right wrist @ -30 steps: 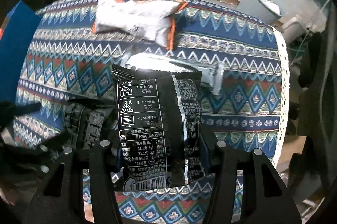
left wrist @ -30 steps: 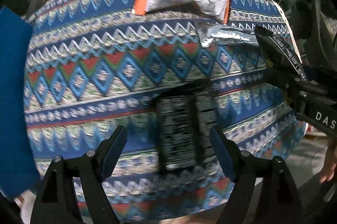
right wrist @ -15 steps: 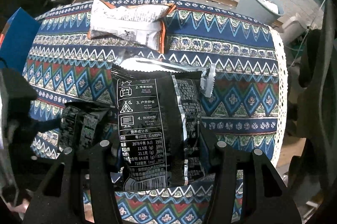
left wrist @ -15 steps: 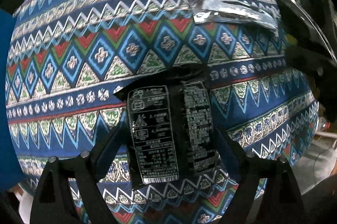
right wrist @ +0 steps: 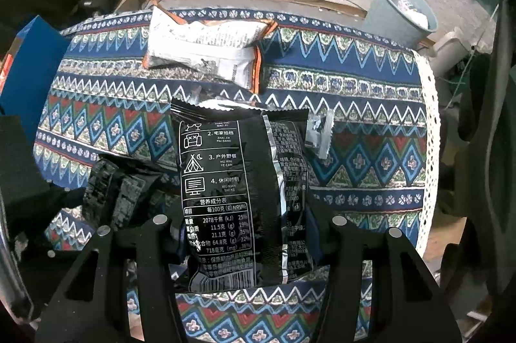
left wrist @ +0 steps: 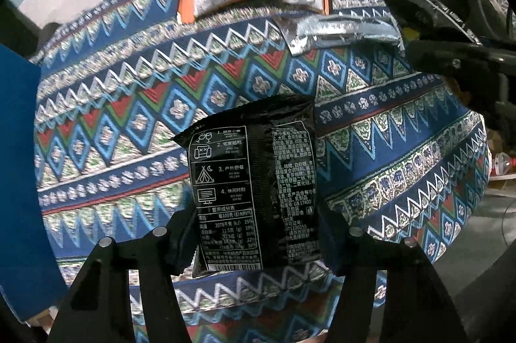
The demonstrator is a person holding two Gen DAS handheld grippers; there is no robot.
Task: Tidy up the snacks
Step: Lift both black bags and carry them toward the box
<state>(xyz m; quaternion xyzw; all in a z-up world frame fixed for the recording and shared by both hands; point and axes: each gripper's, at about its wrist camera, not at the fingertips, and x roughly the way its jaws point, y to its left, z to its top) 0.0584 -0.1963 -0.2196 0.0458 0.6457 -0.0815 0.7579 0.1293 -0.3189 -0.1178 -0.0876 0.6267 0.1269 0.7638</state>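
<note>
Left wrist view: our left gripper [left wrist: 258,233] has just been closing on a black crinkly snack packet [left wrist: 254,191]; right gripper [right wrist: 245,233] clamps another black packet [right wrist: 242,191]. Slippery packets could slide out.

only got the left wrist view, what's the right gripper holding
Observer: The right gripper is shut on a black snack packet, pinched at its sides, printed back facing the camera.
Operator: what's along the table's right edge
Observer: A white lace trim runs down the right edge of the patterned tablecloth.
Operator: and that bin at the back, anything in it
Observer: Yes, the grey-blue bin past the far right corner is open on top and has white scraps inside.
</note>
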